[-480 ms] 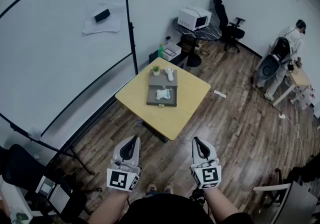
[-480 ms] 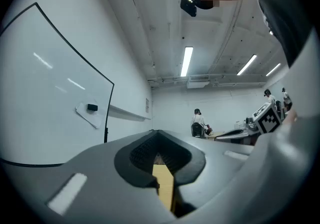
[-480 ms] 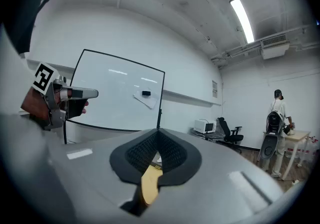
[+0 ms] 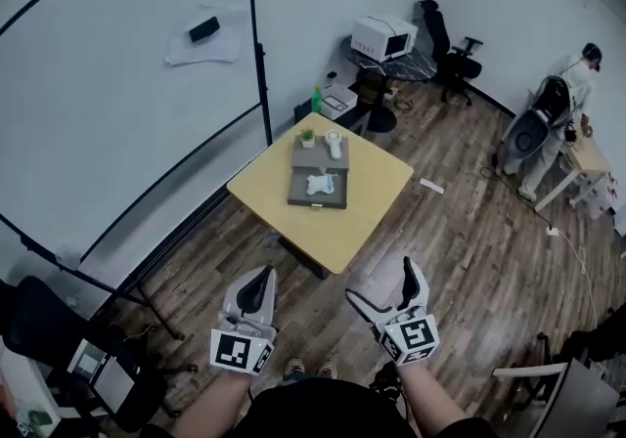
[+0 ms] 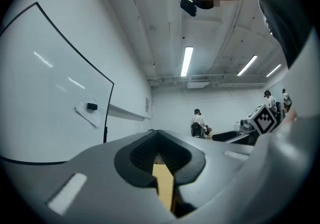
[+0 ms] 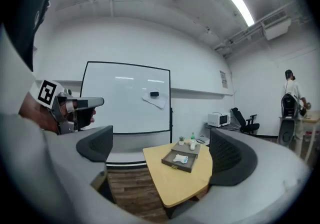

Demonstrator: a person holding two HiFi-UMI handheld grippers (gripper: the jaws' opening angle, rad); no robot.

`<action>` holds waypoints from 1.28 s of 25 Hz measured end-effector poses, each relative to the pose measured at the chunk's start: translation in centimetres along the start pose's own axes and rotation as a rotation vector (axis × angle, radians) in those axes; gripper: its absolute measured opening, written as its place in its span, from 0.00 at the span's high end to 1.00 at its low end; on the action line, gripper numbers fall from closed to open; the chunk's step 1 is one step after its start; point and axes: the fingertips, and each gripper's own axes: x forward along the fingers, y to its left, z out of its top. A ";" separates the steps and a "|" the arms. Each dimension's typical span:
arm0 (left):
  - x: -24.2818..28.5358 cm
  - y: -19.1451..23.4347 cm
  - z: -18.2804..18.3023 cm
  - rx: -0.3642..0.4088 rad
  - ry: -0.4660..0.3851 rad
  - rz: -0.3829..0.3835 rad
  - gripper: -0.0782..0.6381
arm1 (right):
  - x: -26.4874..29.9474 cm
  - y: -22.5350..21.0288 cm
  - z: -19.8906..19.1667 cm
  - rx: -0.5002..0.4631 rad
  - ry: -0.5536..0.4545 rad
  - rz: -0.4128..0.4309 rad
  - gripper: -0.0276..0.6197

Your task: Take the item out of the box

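Observation:
A grey open box (image 4: pixel 315 194) lies on the yellow table (image 4: pixel 342 231) far ahead of me, with a white and pale-blue item (image 4: pixel 320 185) inside it. A small potted plant (image 4: pixel 306 138) and a white bottle (image 4: pixel 333 144) stand on the grey part behind it. Both grippers hang low over the wooden floor, well short of the table. My left gripper (image 4: pixel 257 293) has its jaws together and nothing held. My right gripper (image 4: pixel 384 291) stands wide open and empty. In the right gripper view the box (image 6: pixel 181 160) and the item (image 6: pixel 181 158) show between the open jaws of the right gripper (image 6: pixel 165 153).
A large whiteboard (image 4: pixel 108 104) on a black stand runs along the left. Behind the table sit a microwave (image 4: pixel 383 37) on a round table, an office chair (image 4: pixel 445 45) and a green bottle (image 4: pixel 316 99). A person (image 4: pixel 577 74) stands at a desk far right.
My right gripper's jaws have swung apart from shut to wide open, and the gripper has turned a little. The left gripper and the table's objects have stayed put.

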 end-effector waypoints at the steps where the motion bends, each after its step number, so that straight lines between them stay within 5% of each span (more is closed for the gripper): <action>1: 0.0 0.0 0.0 0.001 0.001 0.001 0.89 | 0.0 0.0 0.1 -0.002 0.008 0.009 0.04; 19: 2.4 -1.1 -2.0 0.021 -0.001 0.054 0.89 | 0.4 -3.6 1.3 -0.028 -0.070 0.065 0.04; 32: 14.5 7.0 -5.2 0.012 -0.004 0.023 0.89 | 13.1 -8.9 0.8 -0.056 -0.020 0.050 0.04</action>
